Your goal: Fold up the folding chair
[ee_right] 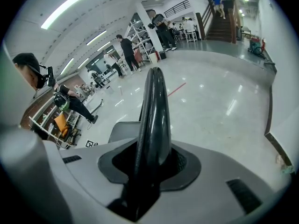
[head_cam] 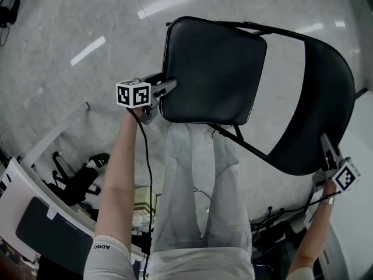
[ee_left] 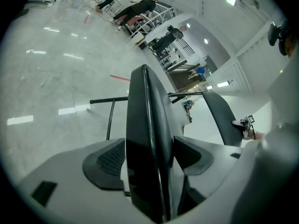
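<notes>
Head view: folding chair (head_cam: 297, 150) gripped at both ends, the fold barely begun.
Left tongs (head_cam: 167, 88) pinch the seat (head_cam: 213, 69) edge and right tongs (head_cam: 326, 150) pinch the backrest (head_cam: 329, 86) rim, pads pressed tight on each. Between the two tongs the chair spans tilted over the floor (head_cam: 76, 28), seat and backrest still splayed apart. I'd judge the grips are made; what remains is swinging the seat toward the backrest until the frame closes flat.

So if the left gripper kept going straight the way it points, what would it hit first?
The seat: the left gripper is clamped on its near edge, so the seat's own padding lies directly ahead, with nothing in between.
</notes>
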{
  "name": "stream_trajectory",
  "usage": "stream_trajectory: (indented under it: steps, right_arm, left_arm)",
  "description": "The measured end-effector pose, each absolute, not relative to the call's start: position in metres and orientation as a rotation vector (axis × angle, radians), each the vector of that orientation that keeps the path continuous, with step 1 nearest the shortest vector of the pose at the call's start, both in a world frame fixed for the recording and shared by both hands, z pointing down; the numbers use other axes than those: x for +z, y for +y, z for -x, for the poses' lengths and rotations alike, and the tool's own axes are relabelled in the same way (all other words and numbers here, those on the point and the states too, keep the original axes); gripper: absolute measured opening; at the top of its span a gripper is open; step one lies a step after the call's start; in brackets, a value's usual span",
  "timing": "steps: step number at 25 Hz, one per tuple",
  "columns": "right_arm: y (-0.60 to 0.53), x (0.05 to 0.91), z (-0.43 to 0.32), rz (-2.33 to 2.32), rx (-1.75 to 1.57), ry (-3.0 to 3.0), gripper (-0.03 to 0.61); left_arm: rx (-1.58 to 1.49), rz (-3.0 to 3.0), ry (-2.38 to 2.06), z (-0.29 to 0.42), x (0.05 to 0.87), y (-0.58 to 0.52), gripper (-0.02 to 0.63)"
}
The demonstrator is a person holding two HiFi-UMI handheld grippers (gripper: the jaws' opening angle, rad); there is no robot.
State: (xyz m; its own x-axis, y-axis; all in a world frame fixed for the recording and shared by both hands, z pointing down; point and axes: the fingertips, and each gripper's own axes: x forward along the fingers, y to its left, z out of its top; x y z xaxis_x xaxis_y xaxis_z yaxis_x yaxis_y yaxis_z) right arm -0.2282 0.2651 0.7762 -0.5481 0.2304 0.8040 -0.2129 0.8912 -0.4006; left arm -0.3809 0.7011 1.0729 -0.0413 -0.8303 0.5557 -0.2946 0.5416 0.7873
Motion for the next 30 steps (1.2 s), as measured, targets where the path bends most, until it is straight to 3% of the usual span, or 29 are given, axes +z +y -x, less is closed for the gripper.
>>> stream_trajectory:
  steps: [14, 30]
  right_arm:
    - [0.127, 0.815, 0.177, 0.054, 0.703, -2.083, 0.123]
    - [0.058, 0.839, 0.151, 0.072, 0.79, -2.043, 0.133]
  left_arm:
    - [-0.535, -1.008, -1.631, 0.352, 1.015, 0.604, 0.316]
    - [-0.564, -0.895, -1.655, 0.332, 0.987, 0.551, 0.314]
